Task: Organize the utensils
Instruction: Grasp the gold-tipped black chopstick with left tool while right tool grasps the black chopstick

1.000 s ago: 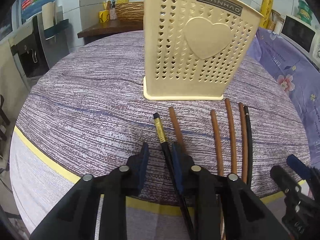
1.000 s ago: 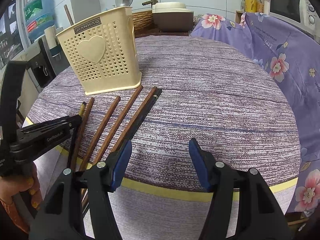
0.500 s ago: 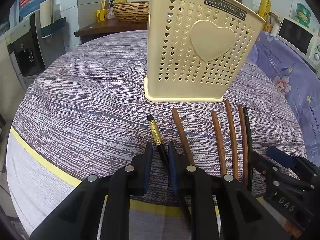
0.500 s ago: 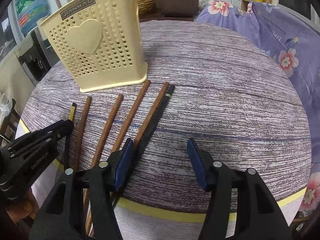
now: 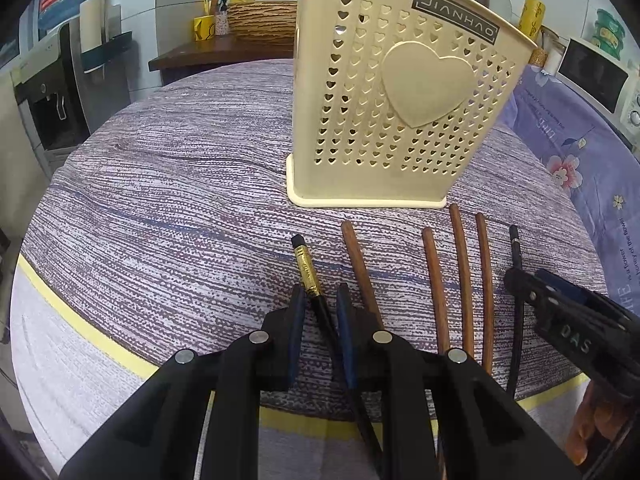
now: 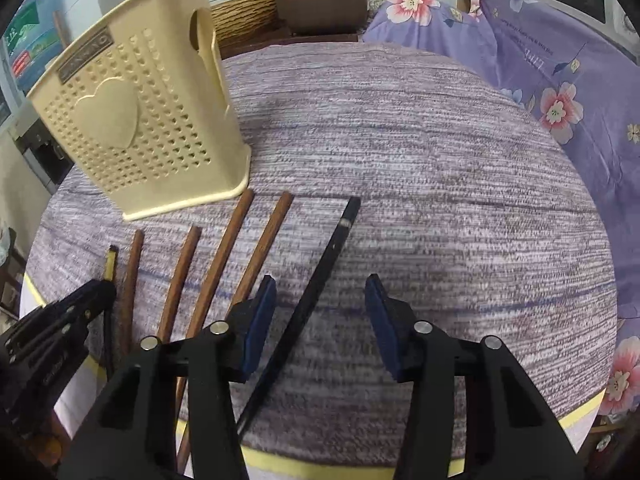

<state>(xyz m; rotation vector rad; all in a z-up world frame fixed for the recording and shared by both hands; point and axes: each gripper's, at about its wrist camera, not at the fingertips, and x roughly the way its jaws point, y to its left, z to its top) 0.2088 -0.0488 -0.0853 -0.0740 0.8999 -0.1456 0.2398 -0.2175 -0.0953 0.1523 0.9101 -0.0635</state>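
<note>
A cream perforated utensil holder [image 5: 400, 100] with a heart stands on the round table; it also shows in the right wrist view [image 6: 140, 132]. Several chopsticks lie in front of it. My left gripper [image 5: 320, 304] has its jaws narrowed around a black chopstick with a gold band [image 5: 308, 272]; contact is not clear. Several brown chopsticks [image 5: 464, 272] lie to its right. My right gripper [image 6: 322, 300] is open over a black chopstick [image 6: 320, 280] that lies angled apart from the brown ones [image 6: 224, 264].
The table has a purple woven cloth [image 6: 440, 160] and a yellow edge band [image 5: 80, 328]. A purple floral cover [image 6: 560, 80] lies to the right. A side table with a wicker basket [image 5: 260, 20] stands behind.
My left gripper's jaws have narrowed around the gold-banded black chopstick. My right gripper moved forward, and the black chopstick on the right now lies apart from the brown ones, between its jaws.
</note>
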